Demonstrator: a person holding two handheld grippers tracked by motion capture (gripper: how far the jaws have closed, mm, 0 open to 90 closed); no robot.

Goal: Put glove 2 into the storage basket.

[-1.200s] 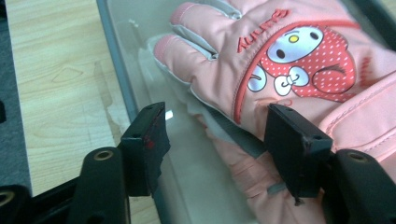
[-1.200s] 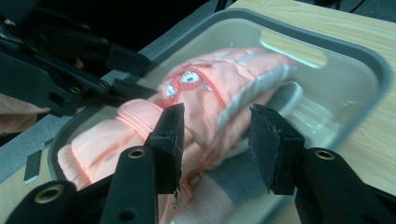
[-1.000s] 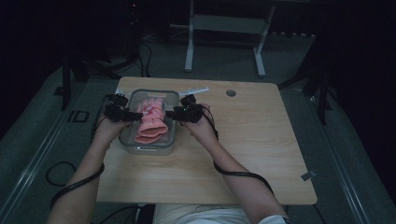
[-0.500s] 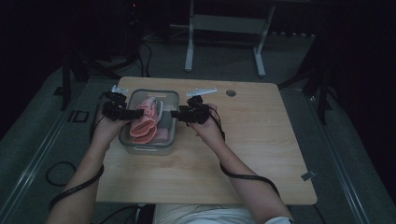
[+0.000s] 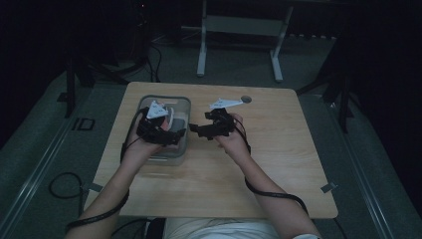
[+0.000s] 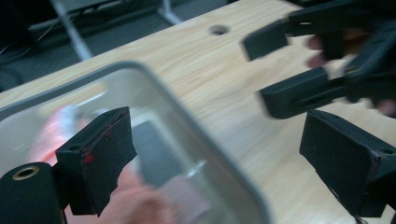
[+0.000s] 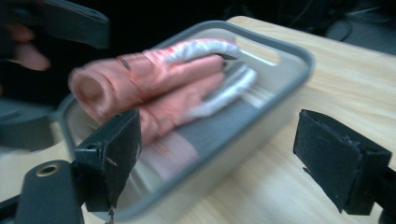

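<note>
Left tongs over the grey tray, jaws just opened, nothing between them. Right tongs just right of the tray over the table, likewise released. Rolled pink cloth lies inside the tray.

Room was dim; grey floor; wooden table; pale metal stand behind; cables on floor.
</note>
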